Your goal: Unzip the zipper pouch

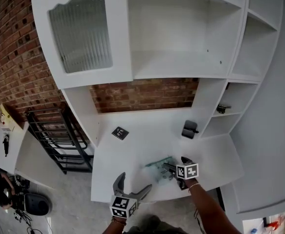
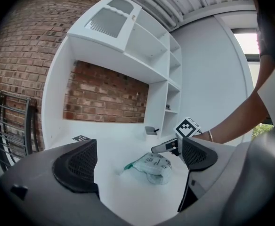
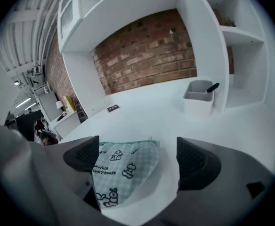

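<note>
The right gripper (image 3: 137, 157) has its fingers (image 3: 196, 161) spread wide, clamped on nothing. The zipper pouch (image 3: 123, 166) lies flat on the white surface (image 3: 175, 112) just beneath and between them, crowding toward the left finger. Whether that finger touches the fabric I cannot tell. The pouch's teal zipper edge (image 3: 128, 143) is its far side from this gripper and runs crosswise to the way the fingers point. A small tab near the right end of that edge may be the pull, but it is too small to be sure.

The left gripper (image 2: 137, 161) is also open and empty. The pouch sits ahead of it and a little to the right, apart from its fingers — so the right hand is plainly the nearer one.

My judgement: the coming move turns on that crosswise zipper line. One hand should pin the pouch body while the other reaches past it to the far edge.

Farther back stand a small white holder (image 3: 198, 98) and a black marker tag (image 3: 112, 108).
</note>
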Demonstrator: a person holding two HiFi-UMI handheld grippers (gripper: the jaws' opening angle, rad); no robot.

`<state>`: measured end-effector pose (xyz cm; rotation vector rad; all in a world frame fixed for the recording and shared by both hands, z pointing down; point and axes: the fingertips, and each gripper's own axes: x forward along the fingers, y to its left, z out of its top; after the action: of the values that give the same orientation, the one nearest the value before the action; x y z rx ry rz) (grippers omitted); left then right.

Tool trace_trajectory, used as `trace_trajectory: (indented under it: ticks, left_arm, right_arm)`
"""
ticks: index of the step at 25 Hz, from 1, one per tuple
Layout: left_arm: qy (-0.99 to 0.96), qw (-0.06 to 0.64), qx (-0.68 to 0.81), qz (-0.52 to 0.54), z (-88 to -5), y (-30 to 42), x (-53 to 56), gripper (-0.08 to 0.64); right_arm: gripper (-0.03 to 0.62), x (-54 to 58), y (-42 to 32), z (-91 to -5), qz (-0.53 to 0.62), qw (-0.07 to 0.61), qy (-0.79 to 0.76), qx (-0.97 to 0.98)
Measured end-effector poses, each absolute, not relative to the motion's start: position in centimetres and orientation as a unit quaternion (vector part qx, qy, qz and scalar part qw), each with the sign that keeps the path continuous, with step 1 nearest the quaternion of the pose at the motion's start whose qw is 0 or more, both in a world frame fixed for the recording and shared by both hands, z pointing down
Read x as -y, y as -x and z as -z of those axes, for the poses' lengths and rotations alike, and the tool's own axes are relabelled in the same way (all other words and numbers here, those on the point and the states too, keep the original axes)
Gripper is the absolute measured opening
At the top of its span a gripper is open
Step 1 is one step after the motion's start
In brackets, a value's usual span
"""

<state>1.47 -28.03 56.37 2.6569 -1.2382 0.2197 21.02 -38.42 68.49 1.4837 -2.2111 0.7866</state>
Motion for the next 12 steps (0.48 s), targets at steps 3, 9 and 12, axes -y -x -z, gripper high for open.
trace_trajectory:
  ticks: [3, 9, 12]
  left_arm:
    - [-0.897, 0.111, 0.421, -0.080, -57.2, -1.7, 28.2, 0.566]
    - [-0.893, 0.127, 0.424, -0.088, -58.6, -2.2, 27.8, 0.566]
    - [-0.890, 0.132, 0.427, -0.090, -58.9, -2.0, 27.9, 0.566]
  right_arm:
    - [0.508, 39.1, -20.7, -70.5, -0.322, 0.228, -0.500, 0.771]
    - [0.476, 40.1, -20.6, -72.1, -0.350, 0.267, -0.465, 0.767]
    - [0.459, 39.9, -20.3, -72.5, -0.358, 0.279, -0.452, 0.768]
